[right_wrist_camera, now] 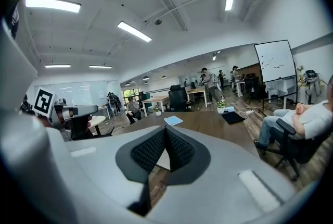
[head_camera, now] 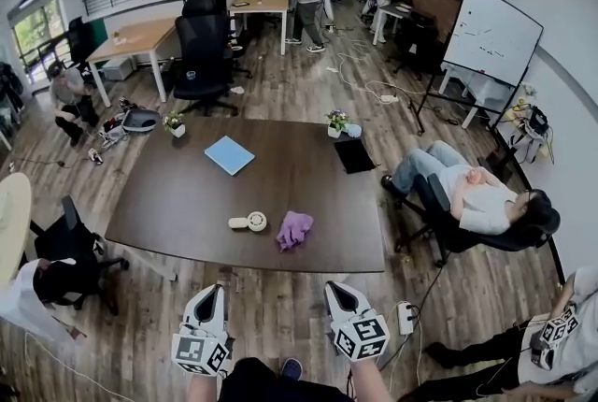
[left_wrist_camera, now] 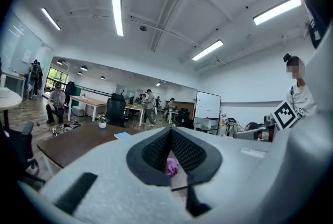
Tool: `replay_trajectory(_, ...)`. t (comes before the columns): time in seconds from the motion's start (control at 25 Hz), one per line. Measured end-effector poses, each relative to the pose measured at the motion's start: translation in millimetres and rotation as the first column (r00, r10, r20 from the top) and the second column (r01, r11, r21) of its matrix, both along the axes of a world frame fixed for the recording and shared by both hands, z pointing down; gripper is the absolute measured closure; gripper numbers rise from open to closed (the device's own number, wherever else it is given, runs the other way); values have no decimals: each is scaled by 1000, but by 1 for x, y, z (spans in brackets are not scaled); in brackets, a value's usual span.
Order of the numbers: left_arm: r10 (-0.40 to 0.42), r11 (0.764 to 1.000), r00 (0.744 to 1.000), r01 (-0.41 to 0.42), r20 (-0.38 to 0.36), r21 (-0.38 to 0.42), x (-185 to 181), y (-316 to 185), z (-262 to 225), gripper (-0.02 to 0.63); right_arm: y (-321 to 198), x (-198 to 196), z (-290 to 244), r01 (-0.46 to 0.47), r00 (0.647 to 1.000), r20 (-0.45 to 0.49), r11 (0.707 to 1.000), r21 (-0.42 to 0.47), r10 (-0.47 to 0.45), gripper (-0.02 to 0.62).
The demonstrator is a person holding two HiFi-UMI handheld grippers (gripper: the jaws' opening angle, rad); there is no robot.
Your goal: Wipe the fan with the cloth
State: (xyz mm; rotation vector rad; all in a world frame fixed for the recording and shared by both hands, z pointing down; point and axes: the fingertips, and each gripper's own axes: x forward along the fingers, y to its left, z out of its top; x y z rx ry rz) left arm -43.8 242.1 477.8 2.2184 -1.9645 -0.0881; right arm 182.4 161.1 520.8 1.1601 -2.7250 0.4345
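A small cream hand-held fan [head_camera: 249, 222] lies on the dark brown table [head_camera: 187, 194] near its front edge. Just right of it sits a crumpled purple cloth [head_camera: 294, 229], also glimpsed between the jaws in the left gripper view [left_wrist_camera: 172, 167]. My left gripper [head_camera: 210, 296] and right gripper [head_camera: 338, 292] hover side by side over the wooden floor, short of the table's front edge. Both are shut and hold nothing. The fan does not show in either gripper view.
On the table lie a blue notebook [head_camera: 229, 154], a black pad [head_camera: 355, 155] and two small potted plants [head_camera: 336, 122]. A person reclines in a chair [head_camera: 467, 199] at the table's right end. A black office chair [head_camera: 65, 265] stands at front left, a power strip [head_camera: 405, 317] on the floor.
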Motion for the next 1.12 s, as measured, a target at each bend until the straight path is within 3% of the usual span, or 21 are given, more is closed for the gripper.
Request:
replay_trajectory(0.32,3,1000,1000,-3,-4,12,-37,-49,8,611,-43,-34,8,10,1000,-16,1000,10,-9,585)
replay_trajectory(0.52,43,999,998,-43,39,9,-58,-96,12,611,-86,-57,1,-8,1000,-30,999,39,9,586)
replay_trajectory(0.92,96,995,995,-96,26,-1,-92,-176,15,611,-161,-95,-5,-38,997,-58,998,58,41,586)
replay_trajectory(1.12,124,992,992,-123,18,-18,-118,-208,20,611,-196,-111,-7,-83,996,14,997,8,83,585)
